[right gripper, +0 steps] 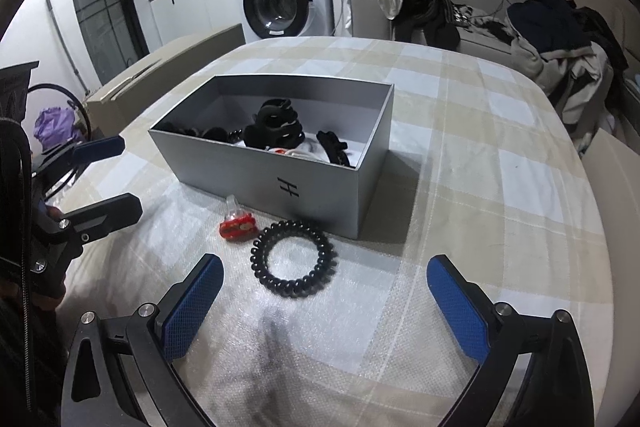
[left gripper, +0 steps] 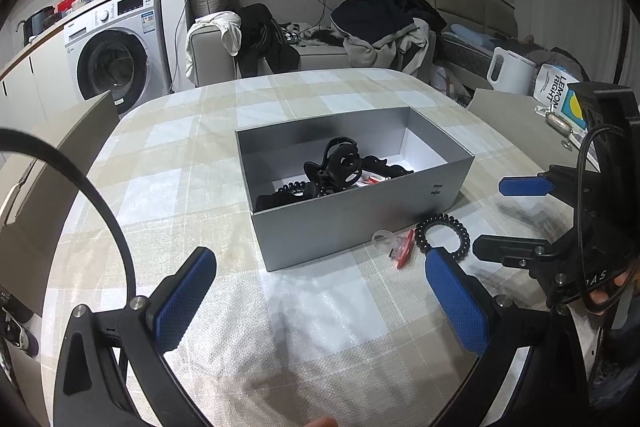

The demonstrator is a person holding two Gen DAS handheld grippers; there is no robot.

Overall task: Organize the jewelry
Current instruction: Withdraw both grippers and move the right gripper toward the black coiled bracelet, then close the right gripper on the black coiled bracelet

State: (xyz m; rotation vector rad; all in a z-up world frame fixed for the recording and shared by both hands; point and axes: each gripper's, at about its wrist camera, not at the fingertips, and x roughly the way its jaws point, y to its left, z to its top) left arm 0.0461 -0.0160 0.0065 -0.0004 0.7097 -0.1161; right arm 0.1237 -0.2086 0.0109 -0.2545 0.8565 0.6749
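Observation:
A grey open box (left gripper: 360, 219) (right gripper: 256, 175) stands on the checked tablecloth and holds black hair clips (left gripper: 340, 163) (right gripper: 276, 127) and coiled ties. Outside it, by its front wall, lie a black spiral hair tie (right gripper: 292, 259) (left gripper: 442, 233) and a small red clip (right gripper: 238, 225) (left gripper: 404, 249). My right gripper (right gripper: 324, 303) is open and empty, just short of the hair tie. My left gripper (left gripper: 320, 299) is open and empty, in front of the box. Each gripper shows in the other's view: right (left gripper: 508, 215), left (right gripper: 108, 179).
A sofa with piled clothes (left gripper: 384, 23) and a washing machine (left gripper: 116, 47) stand beyond the table. A white kettle (left gripper: 508, 69) and a lemon carton (left gripper: 560, 95) sit on a side surface at the right. Chair backs (left gripper: 52, 179) flank the table.

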